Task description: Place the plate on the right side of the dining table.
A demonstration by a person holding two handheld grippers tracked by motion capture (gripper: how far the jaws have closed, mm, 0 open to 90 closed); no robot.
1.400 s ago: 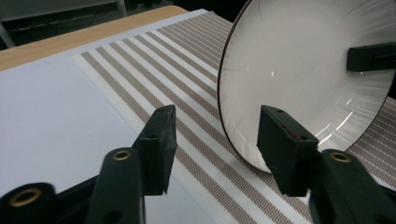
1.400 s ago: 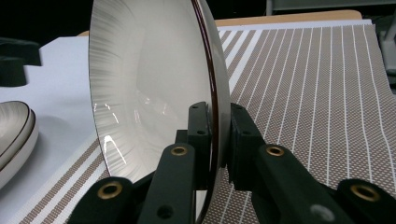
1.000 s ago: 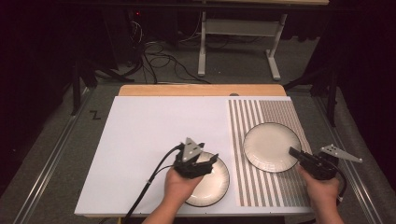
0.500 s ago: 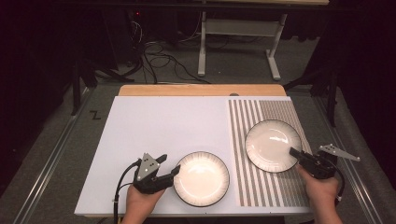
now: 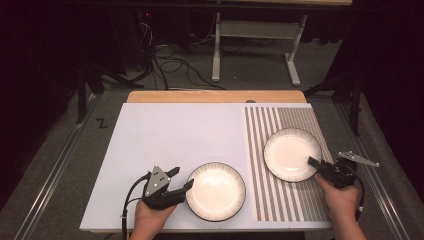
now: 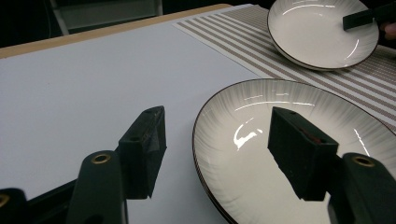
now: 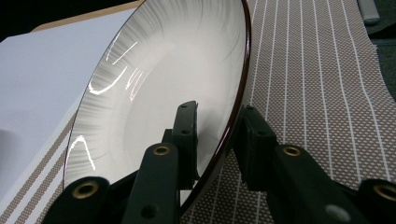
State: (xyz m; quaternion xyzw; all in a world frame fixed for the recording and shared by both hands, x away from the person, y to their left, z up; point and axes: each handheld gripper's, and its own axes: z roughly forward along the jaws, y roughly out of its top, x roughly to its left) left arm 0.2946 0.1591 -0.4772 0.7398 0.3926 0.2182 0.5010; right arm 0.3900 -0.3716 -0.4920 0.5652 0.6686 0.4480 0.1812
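**Left gripper off near plate, right clamped on far plate**

Left gripper (image 5: 181, 180), jaws apart, has withdrawn to 9 o'clock of the white dark-rimmed ribbed plate (image 5: 216, 191), now released on the white table (image 5: 165, 135). Toward 2 o'clock, right gripper (image 5: 315, 164) stays clamped on the second matching plate's (image 5: 291, 153) rim over the striped brown mat (image 5: 300, 117). Nothing obstructs.

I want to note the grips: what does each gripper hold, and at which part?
The right gripper pinches the striped-mat plate at its near rim. The left gripper is open astride the other plate's rim, holding nothing.

Glossy glazed plates (image 5: 216, 191), a woven striped cloth mat (image 5: 295, 200), a matt white board (image 5: 165, 140), a wooden edge (image 5: 215, 96)
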